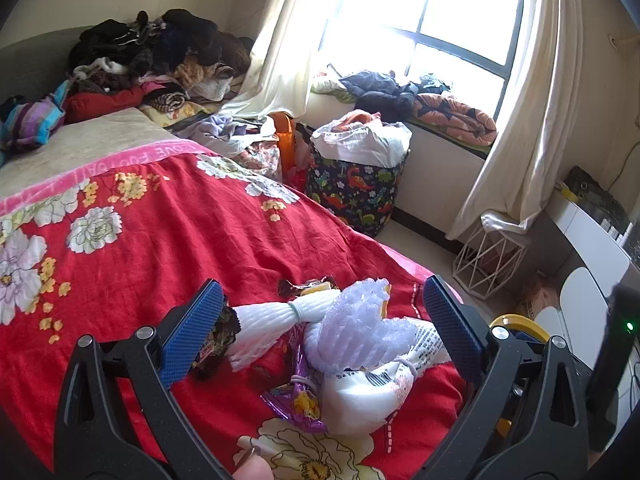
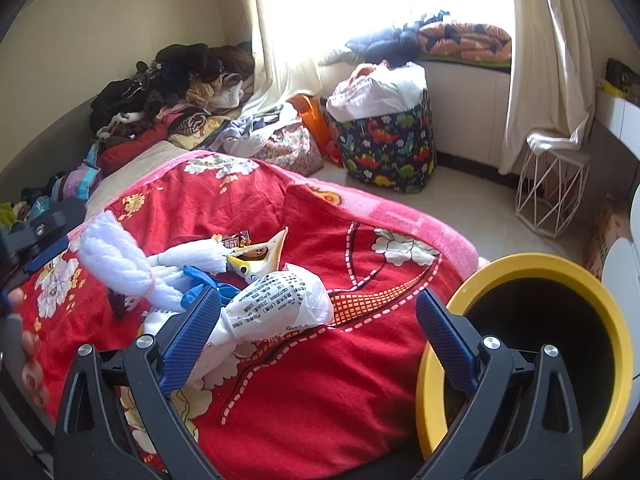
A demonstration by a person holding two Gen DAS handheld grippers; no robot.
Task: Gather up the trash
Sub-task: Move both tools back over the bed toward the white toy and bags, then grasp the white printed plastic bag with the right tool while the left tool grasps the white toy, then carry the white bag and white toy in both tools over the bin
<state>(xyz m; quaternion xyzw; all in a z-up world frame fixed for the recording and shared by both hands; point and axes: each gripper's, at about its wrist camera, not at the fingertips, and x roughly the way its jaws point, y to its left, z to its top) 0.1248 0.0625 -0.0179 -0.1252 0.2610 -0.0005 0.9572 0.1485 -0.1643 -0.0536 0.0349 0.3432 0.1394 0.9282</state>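
Near right edge of red bedspread (image 2: 304, 380): trash heap lay. Left gripper (image 1: 320, 328) spread wide, straddled white foam netting (image 1: 272, 320), nothing pinched. Printed plastic bag (image 2: 276, 300) lay just beside, snack wrappers (image 2: 244, 252) behind it. Right gripper (image 2: 320, 340) spread too, empty, near yellow bin (image 2: 436, 380) beside bed. Step seemed first pick; next move probably: squeeze on netting, carry over bin rim.

Both cameras look forward and down over the bed (image 1: 160, 240) toward the window (image 1: 432, 12). The left view sits close above the trash pile (image 1: 352, 344). The right view is further right, beside the bin (image 2: 532, 356). Both share the pile (image 2: 224, 292), bed (image 2: 320, 380) and dinosaur bag (image 2: 388, 140).
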